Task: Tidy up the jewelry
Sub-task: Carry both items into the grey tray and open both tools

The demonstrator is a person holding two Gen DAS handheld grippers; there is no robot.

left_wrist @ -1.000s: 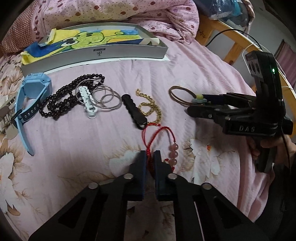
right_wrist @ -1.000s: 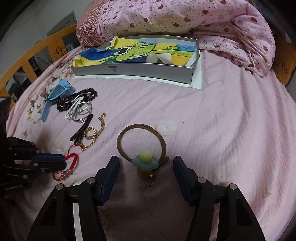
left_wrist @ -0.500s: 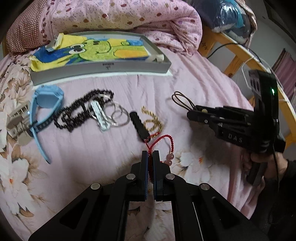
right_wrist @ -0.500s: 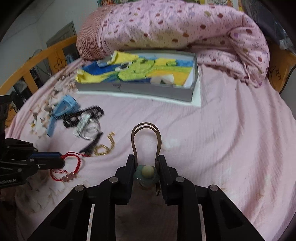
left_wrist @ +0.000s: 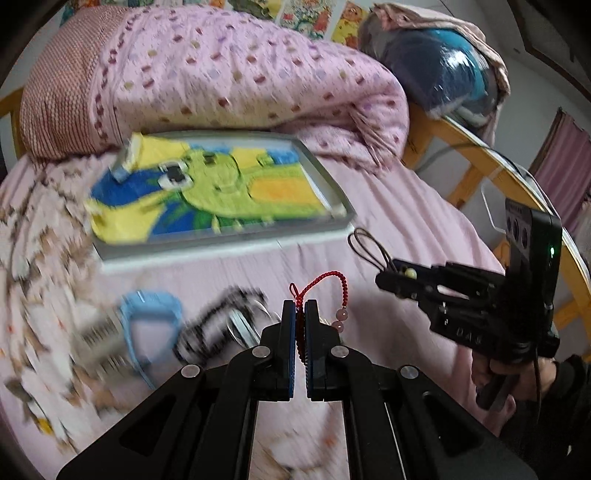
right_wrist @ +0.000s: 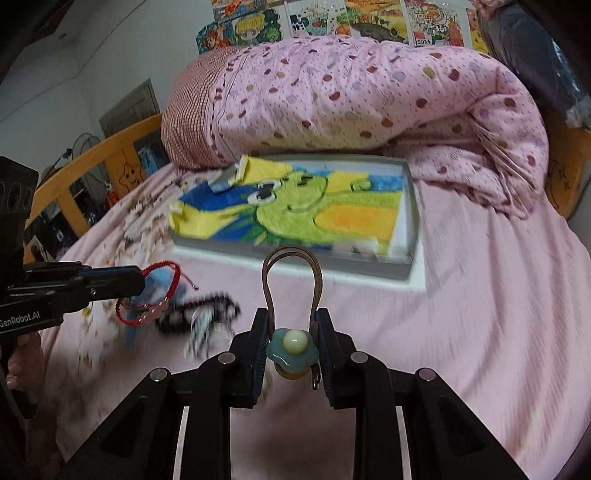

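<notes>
Both pieces are now being carried clear of the bed toward the far tray [right_wrist: 413, 221], raised since a second ago. A red bracelet [left_wrist: 325, 280] is being pinched in the left gripper [left_wrist: 300, 314]; a brown cord [right_wrist: 291, 266] is being clamped by the right gripper [right_wrist: 291, 332], probably so both are dropped in together.

The black plastic left gripper [right_wrist: 142, 284] has white letters on its side that say "GenRobot.AI". The black plastic right gripper [left_wrist: 384, 282] has faint letters on its body that look like "DAS". A bright cartoon poster on the wall [right_wrist: 424, 27] shows the number "2024". The print on the other posters is too small to read.
</notes>
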